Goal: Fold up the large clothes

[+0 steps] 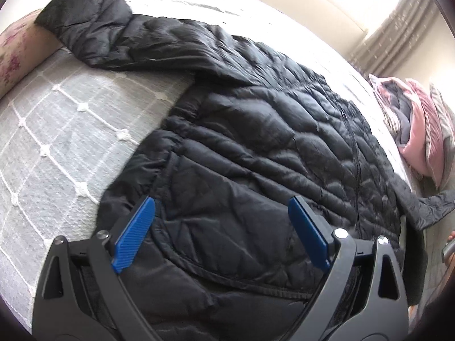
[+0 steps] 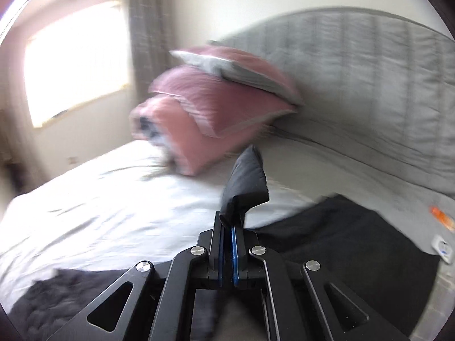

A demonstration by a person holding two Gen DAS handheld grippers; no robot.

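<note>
Sunlight comes in through a window (image 2: pixel 76 62) with a grey curtain (image 2: pixel 149 28) beside it, and it makes the white sheet on the bed (image 2: pixel 108 204) very bright. At the head of the bed stands a padded grey headboard (image 2: pixel 369 85). Pink pillows (image 2: pixel 216 113) are piled against it, with a grey one on top.

A big black puffy jacket (image 1: pixel 256 147) lies spread out flat on the bed. Its zipper runs down the middle. One sleeve (image 1: pixel 93 31) stretches out toward the far corner of the bed and lies partly on a flowery cushion (image 1: pixel 14 48). Under that side of the jacket is a grey blanket (image 1: pixel 62 130) with a white diamond pattern and little knots.

The left tongs (image 1: pixel 221 216) are wide open, with nothing between their blue pads (image 1: pixel 133 233). They hang just above the jacket, near its bottom hem at the near edge of the bed.

The right tongs (image 2: pixel 227 227) are squeezed tight on a bit of the black jacket (image 2: pixel 247 187). The pinched cloth sticks up above the tips, lifted off the bed, and more black cloth trails down on both sides of them. This view is blurry. Something small and orange (image 2: pixel 440 216) lies on the bed near the headboard, but I cannot tell what it is.
</note>
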